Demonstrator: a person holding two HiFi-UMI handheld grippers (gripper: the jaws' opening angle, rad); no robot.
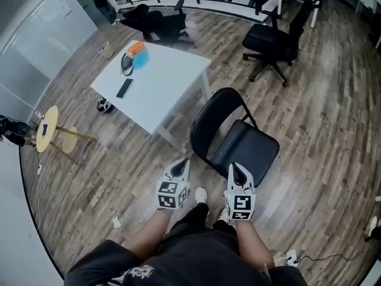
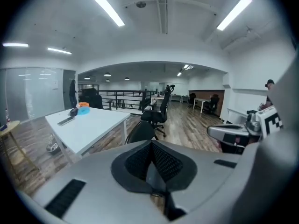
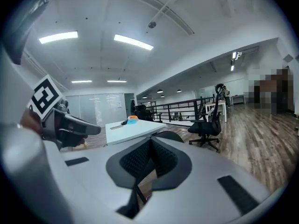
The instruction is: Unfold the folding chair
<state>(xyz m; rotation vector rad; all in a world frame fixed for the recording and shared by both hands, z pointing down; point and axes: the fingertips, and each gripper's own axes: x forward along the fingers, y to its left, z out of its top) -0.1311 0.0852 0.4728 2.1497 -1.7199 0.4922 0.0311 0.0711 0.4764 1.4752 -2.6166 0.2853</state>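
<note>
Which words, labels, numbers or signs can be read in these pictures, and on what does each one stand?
No text is readable anywhere.
The marker cube on the left gripper, and the one on the right gripper: black-and-white square patterns, no letters.
The white print on the person's shirt: too small to read.
The orange and blue thing on the white table: no label visible.

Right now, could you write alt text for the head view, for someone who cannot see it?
A black folding chair stands opened on a wooden floor, seen from above. The person's left tongs and right tongs, both shut and empty, hover close beside it; a white table stands behind.
</note>
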